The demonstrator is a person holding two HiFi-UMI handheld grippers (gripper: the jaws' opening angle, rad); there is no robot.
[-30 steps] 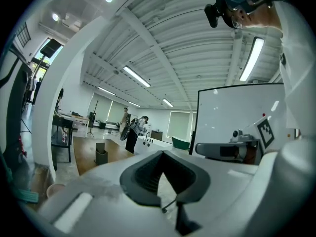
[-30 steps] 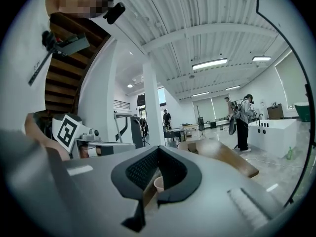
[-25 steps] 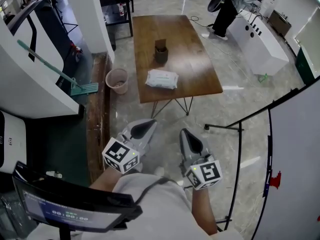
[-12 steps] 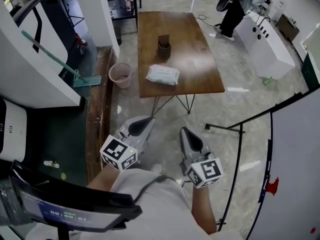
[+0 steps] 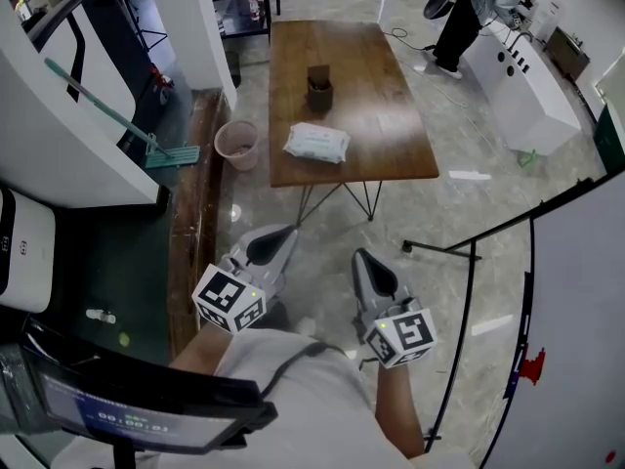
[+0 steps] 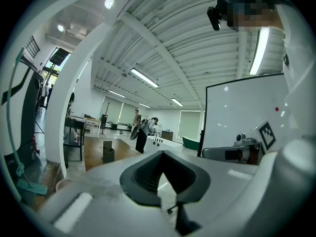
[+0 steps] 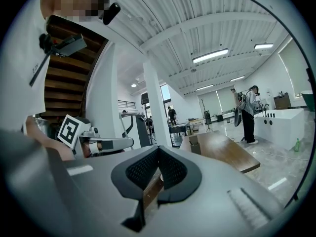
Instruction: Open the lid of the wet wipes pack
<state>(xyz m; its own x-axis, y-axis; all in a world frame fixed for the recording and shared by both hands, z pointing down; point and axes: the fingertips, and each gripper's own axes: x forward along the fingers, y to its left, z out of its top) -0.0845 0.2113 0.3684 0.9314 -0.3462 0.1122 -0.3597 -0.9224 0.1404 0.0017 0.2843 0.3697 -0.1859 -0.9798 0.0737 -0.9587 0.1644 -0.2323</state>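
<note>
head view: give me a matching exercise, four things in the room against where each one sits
Things:
1 wet wipes pack
2 brown holder
3 pink bin
4 mop

Places:
a on the floor, just left of the table
b lying flat near the table's near end
c slanted handle, furthest left of the four
d upright, mid-table

Pairs: 1-b, 2-d, 3-a, 4-c
</note>
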